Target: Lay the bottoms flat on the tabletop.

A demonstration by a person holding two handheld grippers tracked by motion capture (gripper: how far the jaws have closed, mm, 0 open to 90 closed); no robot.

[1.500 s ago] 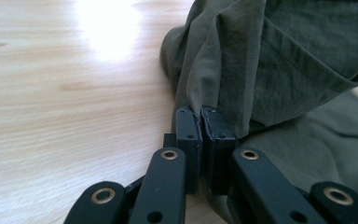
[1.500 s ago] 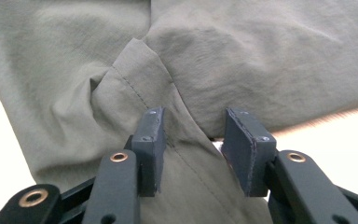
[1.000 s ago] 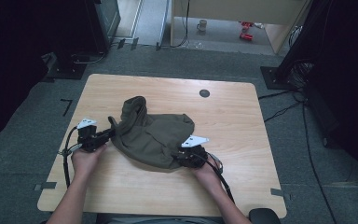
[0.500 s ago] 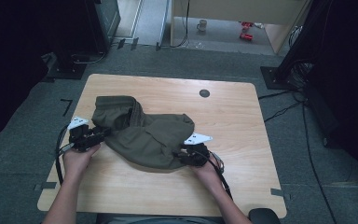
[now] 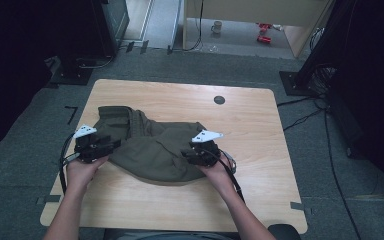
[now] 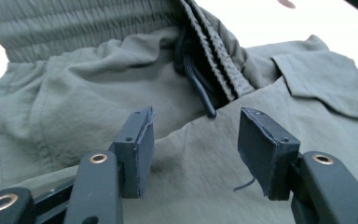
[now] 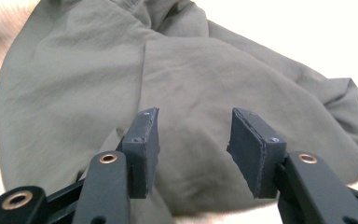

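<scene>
An olive-green garment (image 5: 152,150) with an elastic waistband (image 6: 74,23) and a dark drawstring (image 6: 200,88) lies crumpled on the wooden table (image 5: 260,135). My left gripper (image 5: 111,145) is at the garment's left edge. In the left gripper view its jaws (image 6: 193,140) stand open over the cloth. They have just been opening, with only loose fabric beneath them. My right gripper (image 5: 186,154) sits at the garment's right side. In the right gripper view it (image 7: 193,144) is open just above the cloth (image 7: 74,70), gripping nothing.
A dark round grommet (image 5: 219,99) is set in the table's far side. Bare wood lies to the right of the garment and along the front edge. Grey carpet surrounds the table, with dark stands (image 5: 305,75) and cables at the right.
The left gripper dragged the bunched waistband leftward, spreading the garment wider, then opened and let the cloth go. The right gripper lifted slightly at the garment's right side.
</scene>
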